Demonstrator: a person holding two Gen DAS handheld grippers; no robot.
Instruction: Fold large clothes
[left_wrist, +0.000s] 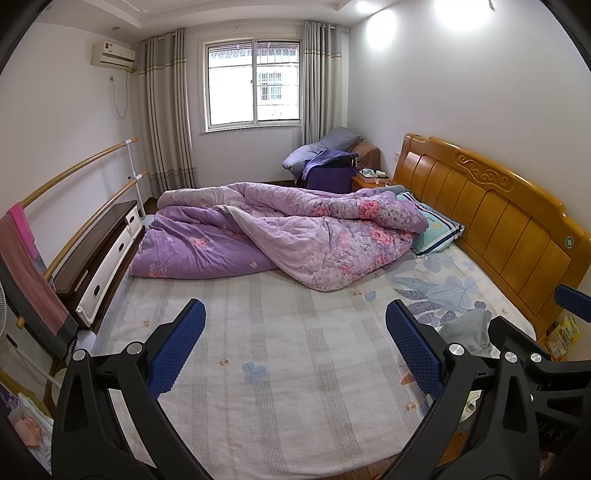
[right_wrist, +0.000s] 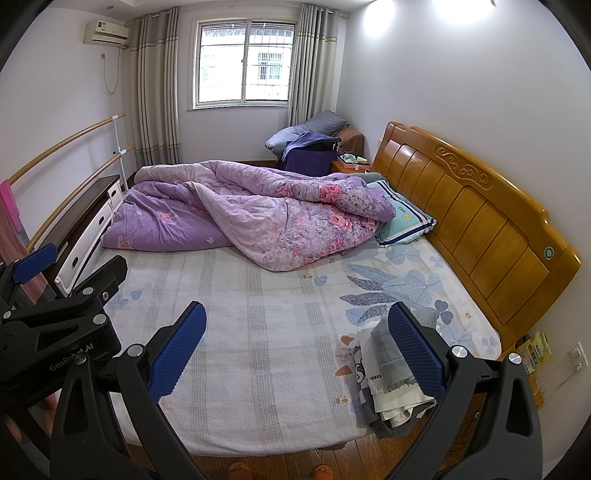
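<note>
Both tools are held above the near edge of the bed (right_wrist: 258, 369) and neither has anything in it: the left tool (left_wrist: 295, 347) has its blue pads spread wide over bare sheet, and the right tool (right_wrist: 297, 345) is likewise spread wide, with nothing between the pads. The task's things, a small stack of clothes (right_wrist: 388, 376), lie at the near right corner of the bed, close to the mattress edge and just beside the right tool's right finger (right_wrist: 417, 354), which partly hides them; a grey knitted piece lies on top of white printed fabric, with darker cloth beneath. In the left wrist view only a grey corner of the stack shows. Judged from appearance, the garments are soft, limp and light, not fragile, and will sag and drag when lifted; the layers may slide apart, so the top piece should be taken alone, pinched at a hem, shoulder or corner, one tool at each end, then spread on the open sheet to the left. The purple floral quilt (right_wrist: 258, 206) lies bunched across the far half of the bed, well apart from the stack, with a striped pillow (right_wrist: 406, 218) at the wooden headboard (right_wrist: 480, 206). No container holding clothing is in view near the bed; the drawers (right_wrist: 92, 221) at the left are closed.
</note>
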